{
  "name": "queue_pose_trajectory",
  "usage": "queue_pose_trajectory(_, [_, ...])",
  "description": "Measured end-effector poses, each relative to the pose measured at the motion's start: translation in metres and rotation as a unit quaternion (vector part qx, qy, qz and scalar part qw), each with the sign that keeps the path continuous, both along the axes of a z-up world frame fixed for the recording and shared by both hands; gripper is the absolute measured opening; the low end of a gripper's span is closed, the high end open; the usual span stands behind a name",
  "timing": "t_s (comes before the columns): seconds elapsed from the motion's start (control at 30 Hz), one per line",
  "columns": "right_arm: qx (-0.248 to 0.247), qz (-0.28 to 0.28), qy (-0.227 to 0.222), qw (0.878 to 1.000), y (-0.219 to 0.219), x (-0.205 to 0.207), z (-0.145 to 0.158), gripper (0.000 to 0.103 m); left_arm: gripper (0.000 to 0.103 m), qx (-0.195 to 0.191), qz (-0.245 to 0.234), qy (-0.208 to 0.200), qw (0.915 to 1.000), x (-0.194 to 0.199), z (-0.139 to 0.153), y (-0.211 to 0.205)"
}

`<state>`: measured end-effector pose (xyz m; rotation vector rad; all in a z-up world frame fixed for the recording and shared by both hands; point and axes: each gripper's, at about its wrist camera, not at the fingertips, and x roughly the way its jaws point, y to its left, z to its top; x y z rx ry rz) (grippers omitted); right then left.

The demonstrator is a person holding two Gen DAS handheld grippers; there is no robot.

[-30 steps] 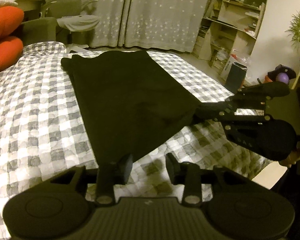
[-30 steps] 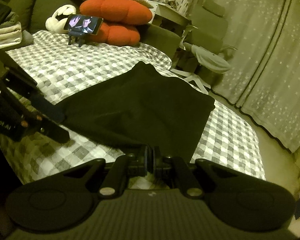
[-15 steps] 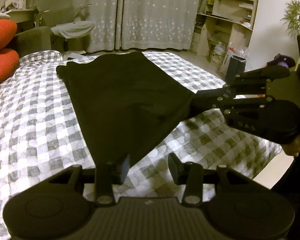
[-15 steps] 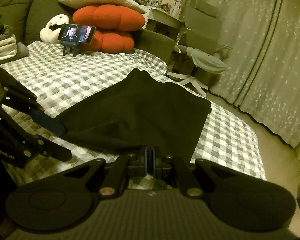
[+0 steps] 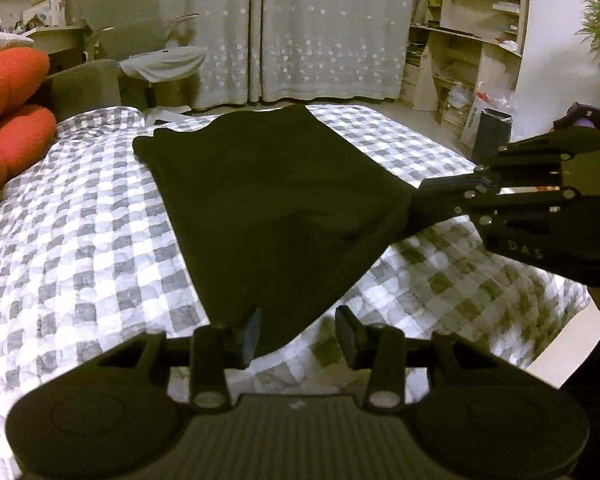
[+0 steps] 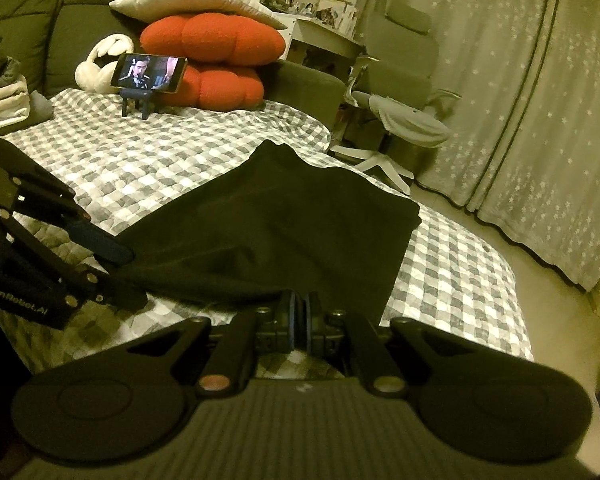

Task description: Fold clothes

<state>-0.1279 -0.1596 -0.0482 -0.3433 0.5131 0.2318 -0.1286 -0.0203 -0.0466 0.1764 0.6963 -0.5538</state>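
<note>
Right claw (image 6: 299, 322) pinched together on near corner of black garment (image 6: 284, 232). Left claw (image 5: 298, 330) fingers apart; the other near corner lies between them, touching the left finger (image 5: 253, 330) only. Garment: matte, soft, roughly trapezoidal, spread flat on grey-white checked quilted bed cover (image 5: 80, 240). No containers in view.

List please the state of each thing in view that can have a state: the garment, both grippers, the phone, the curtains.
black garment: spread on the checked bedcover, near edge lifted
left gripper: open, garment corner between its fingers
right gripper: shut on the black garment's other near corner
phone: on its stand, screen lit
curtains: drawn closed
</note>
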Motion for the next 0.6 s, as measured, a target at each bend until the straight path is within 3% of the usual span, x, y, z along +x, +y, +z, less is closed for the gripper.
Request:
queue_pose_trajectory(0.3, [0.0, 0.0, -0.001, 1.0, -0.0001, 0.0002, 0.0002, 0.004, 0.017, 0.005, 0.016, 0.0, 0.9999, 0.0042, 0.002, 0.0047])
queue_pose_trajectory(0.6, [-0.001, -0.001, -0.001, 1.0, -0.0003, 0.0005, 0.0001, 0.004, 0.013, -0.005, 0.021, -0.003, 0.9998, 0.0049, 0.0055, 0.0078])
